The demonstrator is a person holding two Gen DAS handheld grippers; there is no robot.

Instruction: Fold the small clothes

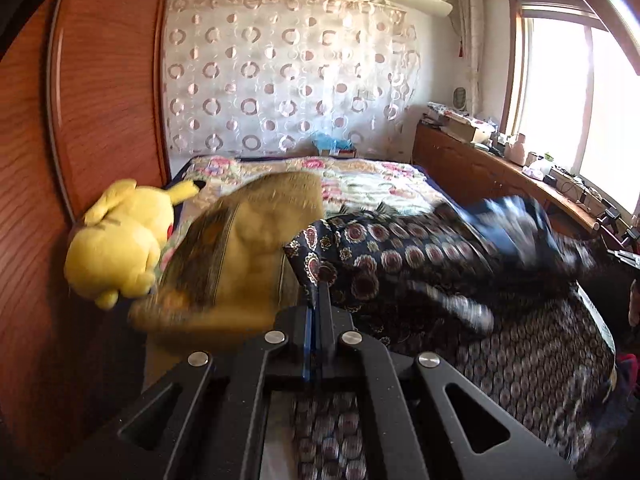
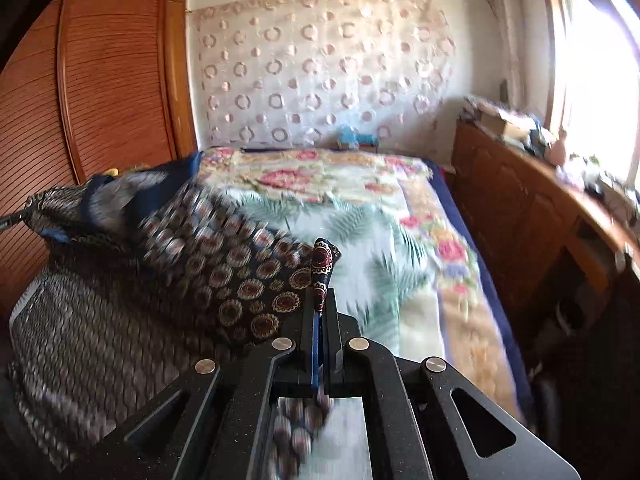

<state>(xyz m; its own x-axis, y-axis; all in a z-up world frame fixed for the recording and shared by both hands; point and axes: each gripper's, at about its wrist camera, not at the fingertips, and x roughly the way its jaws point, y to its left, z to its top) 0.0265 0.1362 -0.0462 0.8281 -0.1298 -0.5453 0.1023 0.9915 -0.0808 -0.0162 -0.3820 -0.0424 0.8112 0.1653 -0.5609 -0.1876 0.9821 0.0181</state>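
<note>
A dark garment point(image 1: 400, 264) printed with round medallions hangs stretched above the bed between both grippers. My left gripper point(image 1: 318, 288) is shut on one corner of it, the cloth pinched between the jaws. In the right wrist view the same garment point(image 2: 224, 264) spreads to the left, and my right gripper point(image 2: 320, 300) is shut on its other corner, which pokes up past the fingertips. The lower part of the garment point(image 2: 80, 340) drapes down, blurred by motion. The left gripper's tip point(image 2: 12, 220) shows at the far left edge of the right wrist view.
A floral blanket point(image 2: 360, 216) covers the bed. A yellow plush toy point(image 1: 120, 244) and a tan cushion point(image 1: 240, 248) lie at the left by a wooden wardrobe point(image 1: 100, 100). A wooden cabinet point(image 2: 520, 216) with clutter runs under the window on the right.
</note>
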